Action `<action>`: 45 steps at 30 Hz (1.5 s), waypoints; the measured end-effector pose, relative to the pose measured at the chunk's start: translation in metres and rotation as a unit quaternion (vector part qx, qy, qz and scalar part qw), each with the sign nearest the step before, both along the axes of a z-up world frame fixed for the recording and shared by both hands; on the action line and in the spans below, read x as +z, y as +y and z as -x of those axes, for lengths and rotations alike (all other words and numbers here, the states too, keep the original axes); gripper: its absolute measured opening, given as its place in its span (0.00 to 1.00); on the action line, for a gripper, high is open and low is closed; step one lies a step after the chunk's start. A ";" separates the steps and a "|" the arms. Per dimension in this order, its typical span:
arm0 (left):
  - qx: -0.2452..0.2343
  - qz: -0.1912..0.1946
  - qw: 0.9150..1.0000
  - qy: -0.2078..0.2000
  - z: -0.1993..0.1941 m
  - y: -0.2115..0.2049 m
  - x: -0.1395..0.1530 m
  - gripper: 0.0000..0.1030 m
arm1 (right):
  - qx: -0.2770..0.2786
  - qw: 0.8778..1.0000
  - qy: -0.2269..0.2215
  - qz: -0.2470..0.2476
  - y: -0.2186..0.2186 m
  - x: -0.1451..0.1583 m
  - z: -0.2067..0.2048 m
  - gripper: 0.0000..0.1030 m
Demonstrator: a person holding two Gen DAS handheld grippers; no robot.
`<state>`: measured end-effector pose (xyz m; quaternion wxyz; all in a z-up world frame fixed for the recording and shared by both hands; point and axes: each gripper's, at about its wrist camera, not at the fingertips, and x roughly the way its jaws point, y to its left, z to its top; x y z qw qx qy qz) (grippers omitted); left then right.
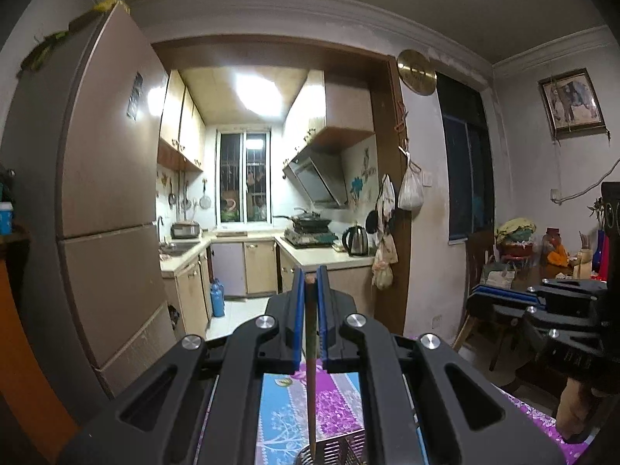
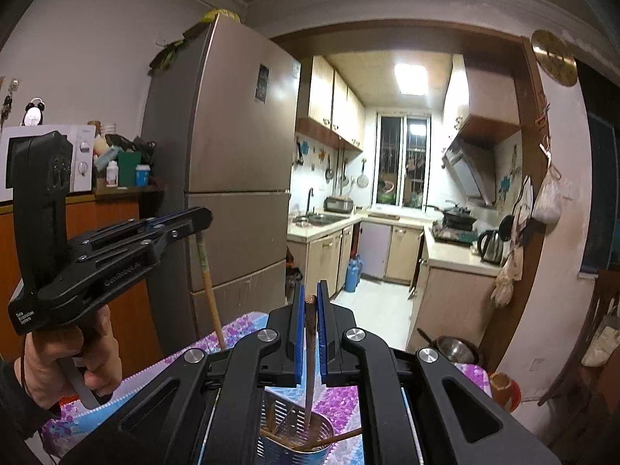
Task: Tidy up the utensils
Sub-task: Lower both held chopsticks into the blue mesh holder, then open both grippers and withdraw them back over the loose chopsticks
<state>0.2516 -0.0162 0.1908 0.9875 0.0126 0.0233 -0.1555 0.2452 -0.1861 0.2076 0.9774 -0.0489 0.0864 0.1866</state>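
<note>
My left gripper [image 1: 310,276] is shut on a long wooden stick [image 1: 311,348] that hangs straight down between its blue pads. The stick's lower end reaches the perforated metal utensil holder [image 1: 341,447] on the flowered tablecloth [image 1: 333,399]. My right gripper [image 2: 310,292] is shut on a slim utensil [image 2: 310,368] with a dark top and a pale lower part. Its tip dips into the metal holder [image 2: 329,426], where other sticks lean. In the right wrist view the left gripper [image 2: 201,219] hovers at the left with the wooden stick [image 2: 211,298] hanging from it. The right gripper [image 1: 476,295] shows at the right edge of the left wrist view.
A person's hand [image 2: 77,364] grips the left tool's handle. A tall fridge [image 2: 236,155] stands straight ahead beside the kitchen doorway [image 2: 387,290]. A microwave [image 2: 83,159] sits on an orange cabinet at the left. A wooden chair [image 1: 488,271] and a cluttered side table stand at the right.
</note>
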 end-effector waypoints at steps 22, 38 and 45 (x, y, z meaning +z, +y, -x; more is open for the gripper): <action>-0.021 -0.003 0.998 0.051 -0.037 -0.001 -0.036 0.05 | -0.003 0.999 0.040 0.001 0.010 -0.031 -0.030 0.07; 0.013 -0.025 1.000 -0.001 0.073 0.046 -0.031 0.64 | -0.007 0.999 -0.031 -0.043 -0.034 -0.005 0.075 0.40; 0.026 -0.061 0.997 0.028 0.184 0.080 -0.116 0.68 | -0.020 0.997 -0.056 -0.055 -0.066 -0.070 0.206 0.45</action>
